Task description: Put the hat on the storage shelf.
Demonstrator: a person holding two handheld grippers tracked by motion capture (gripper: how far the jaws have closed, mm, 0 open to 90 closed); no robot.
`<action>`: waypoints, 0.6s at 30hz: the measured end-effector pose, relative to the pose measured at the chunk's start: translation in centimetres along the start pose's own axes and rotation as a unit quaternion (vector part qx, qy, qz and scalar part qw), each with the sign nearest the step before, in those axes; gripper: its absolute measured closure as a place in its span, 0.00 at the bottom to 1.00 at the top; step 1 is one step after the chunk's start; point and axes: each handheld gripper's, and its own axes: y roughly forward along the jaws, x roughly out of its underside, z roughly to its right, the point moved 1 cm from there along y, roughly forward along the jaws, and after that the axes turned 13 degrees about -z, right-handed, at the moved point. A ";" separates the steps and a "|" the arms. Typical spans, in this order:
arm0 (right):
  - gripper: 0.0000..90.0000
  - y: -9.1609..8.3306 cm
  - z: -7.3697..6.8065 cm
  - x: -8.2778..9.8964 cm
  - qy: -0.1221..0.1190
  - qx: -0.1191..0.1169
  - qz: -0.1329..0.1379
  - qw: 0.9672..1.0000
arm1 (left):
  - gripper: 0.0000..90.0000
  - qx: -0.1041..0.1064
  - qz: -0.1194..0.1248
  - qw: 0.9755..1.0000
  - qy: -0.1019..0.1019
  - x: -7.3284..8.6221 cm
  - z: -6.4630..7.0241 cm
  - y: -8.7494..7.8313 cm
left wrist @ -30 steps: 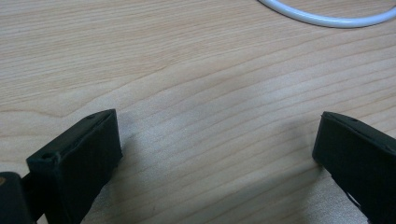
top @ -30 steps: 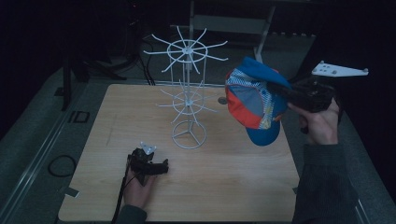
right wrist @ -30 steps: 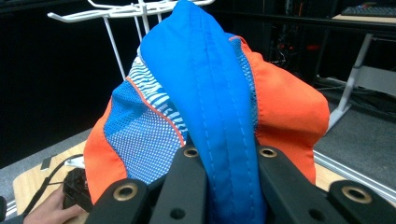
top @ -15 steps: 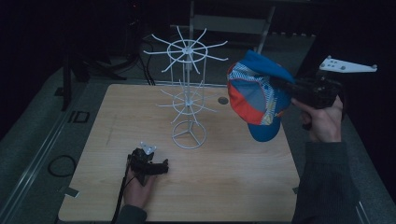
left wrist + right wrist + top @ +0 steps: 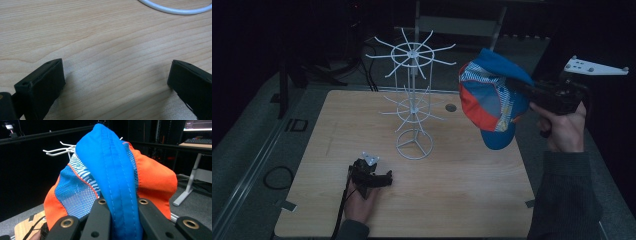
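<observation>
1. The left gripper (image 5: 384, 179) rests on the pale wooden tabletop (image 5: 472, 190) near its front edge, jaws spread wide with nothing but bare wood grain between them in the left gripper view. It lies just short of the stand's base ring, so it gives the stand no support; a knock to the stand would meet no resistance.

2. The white wire display stand (image 5: 413, 107), two tiers of radiating hooks on a thin post over a ring base, stands upright in the middle of the tabletop. It looks light and top-heavy (thin wire throughout), so a sideways push from the cap could tip or slide it.

3. The blue, orange and striped mesh baseball cap (image 5: 492, 100) hangs in the air to the right of the stand, level with the upper hooks and apart from them, its blue brim pointing down.

4. The right gripper (image 5: 524, 90) is pressed together on a folded blue seam of the cap (image 5: 115, 182). Because the cap dangles bunched from one pinch, its opening may not face a hook; the mesh could snag on a neighbouring prong, or the fabric could slip from the grip before it is hung.
</observation>
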 end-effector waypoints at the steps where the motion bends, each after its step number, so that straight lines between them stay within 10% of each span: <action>1: 0.98 -0.1 0.0 -0.1 0.001 -0.001 0.002 1.000 | 0.02 0.000 0.000 1.000 0.000 0.0 0.0 0.0; 18: 0.98 -0.7 -1.5 -2.0 -0.019 -0.020 0.023 0.999 | 0.02 0.000 -0.002 1.000 0.002 0.0 0.0 0.0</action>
